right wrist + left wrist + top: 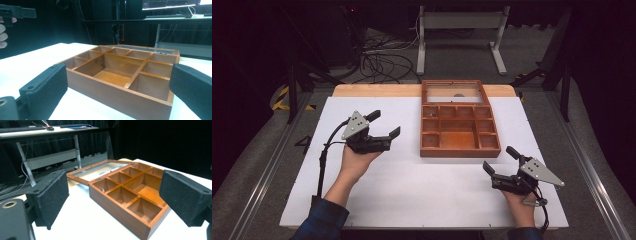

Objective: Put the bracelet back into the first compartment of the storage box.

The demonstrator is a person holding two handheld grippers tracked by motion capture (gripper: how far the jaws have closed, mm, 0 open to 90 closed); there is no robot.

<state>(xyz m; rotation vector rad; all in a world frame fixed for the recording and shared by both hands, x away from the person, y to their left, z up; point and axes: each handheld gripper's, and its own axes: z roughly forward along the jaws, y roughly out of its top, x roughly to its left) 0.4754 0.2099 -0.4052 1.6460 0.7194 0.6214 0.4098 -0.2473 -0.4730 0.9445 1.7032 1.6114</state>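
A brown wooden box point(460, 131) with several empty compartments lies open in the middle of the white table, its glass lid point(455, 92) folded flat behind it. My left gripper point(383, 123) hovers to the box's left, open, with nothing between its jaws. My right gripper point(501, 161) hovers near the box's front right corner, also open and empty. In the left gripper view the box point(130, 195) lies ahead between the black pads point(52, 195). In the right gripper view the box point(120, 77) sits close in front, between the wide-apart pads point(45, 85).
The white table top point(412, 190) spreads around the box, with a strip of bare wood at its far edge point(377, 90). Beyond it on the floor stand a grey desk frame point(460, 30) and a tangle of cables point(384, 60). Metal rails point(267, 170) flank the table.
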